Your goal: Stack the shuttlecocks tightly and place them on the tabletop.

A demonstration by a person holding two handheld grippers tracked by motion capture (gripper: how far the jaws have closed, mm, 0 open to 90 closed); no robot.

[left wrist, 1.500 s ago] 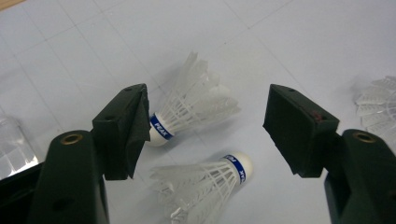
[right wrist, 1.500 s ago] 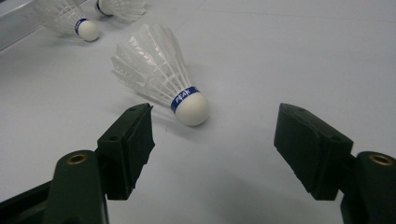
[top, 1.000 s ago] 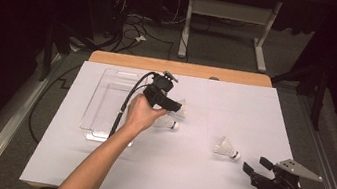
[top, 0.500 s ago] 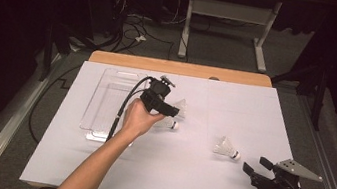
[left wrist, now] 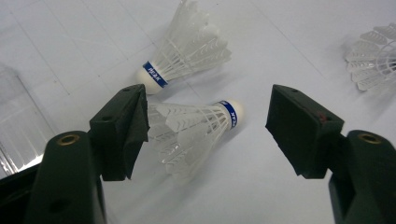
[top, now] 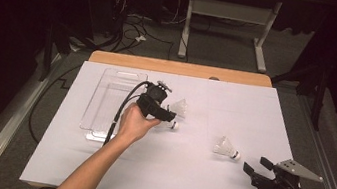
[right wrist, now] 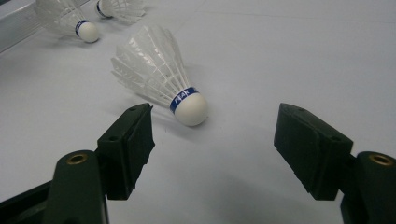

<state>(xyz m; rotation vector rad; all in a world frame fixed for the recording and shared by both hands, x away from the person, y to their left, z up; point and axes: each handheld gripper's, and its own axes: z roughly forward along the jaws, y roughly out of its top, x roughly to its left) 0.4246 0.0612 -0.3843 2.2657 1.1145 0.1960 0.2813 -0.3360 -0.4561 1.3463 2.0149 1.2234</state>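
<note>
On the white table (top: 154,173), a clear plastic tray (top: 105,100) lies at the far left, and just right of it the left claw (left wrist: 205,121) hangs with its jaws wide apart around a white shuttlecock (left wrist: 191,130) lying on its side, the left jaw touching its feathers and the right jaw clear of the cork. A second shuttlecock (left wrist: 187,51) lies just beyond it. At the near right, the right claw (right wrist: 212,140) is also spread wide and empty, a third shuttlecock (right wrist: 159,74) lying just ahead of its jaws, untouched.
</note>
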